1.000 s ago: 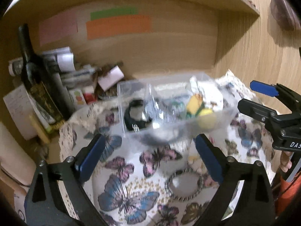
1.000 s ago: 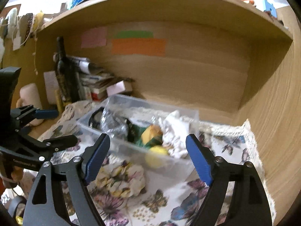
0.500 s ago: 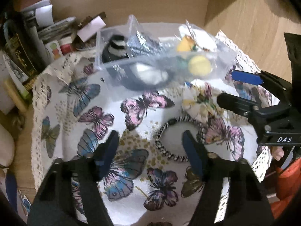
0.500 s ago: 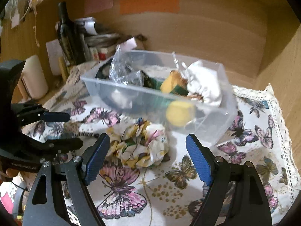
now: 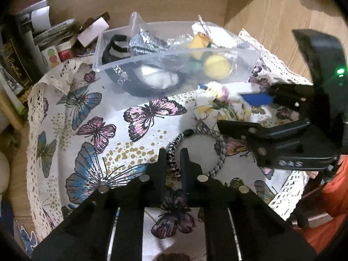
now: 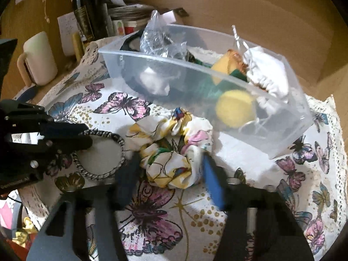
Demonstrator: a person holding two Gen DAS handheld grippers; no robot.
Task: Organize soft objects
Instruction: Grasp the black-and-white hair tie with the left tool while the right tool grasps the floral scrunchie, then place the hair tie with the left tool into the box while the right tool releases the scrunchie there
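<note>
So both grippers are down on the butterfly tablecloth [image 6: 250,152] at once, each on its own hair tie, which makes sense since the two sit just beside each other in front of the clear plastic bin [image 6: 289,117] where the other soft stuff (yellow ball, white fabric, a crinkly bag) is already piled. The left gripper [image 5: 174,161] is clamped on the near edge of the black-and-white braided hair tie [image 5: 219,150], pinching the band itself rather than reaching through the loop, I'd guess because a thin cord is easiest to lift by one side. The right gripper [image 6: 169,174] straddles the floral scrunchie [image 6: 171,150], fingers [image 6: 212,180] either side of the puffy fabric; they're blurred, so I'd call it closing but not clearly squeezed yet. Compared to half a second ago, the left fingers were wide apart above the braided tie and are now nearly together on it, and the right one has dropped from hovering in front of the scrunchie to sitting around it. Both ties still lie on the cloth, outside the bin.
</note>
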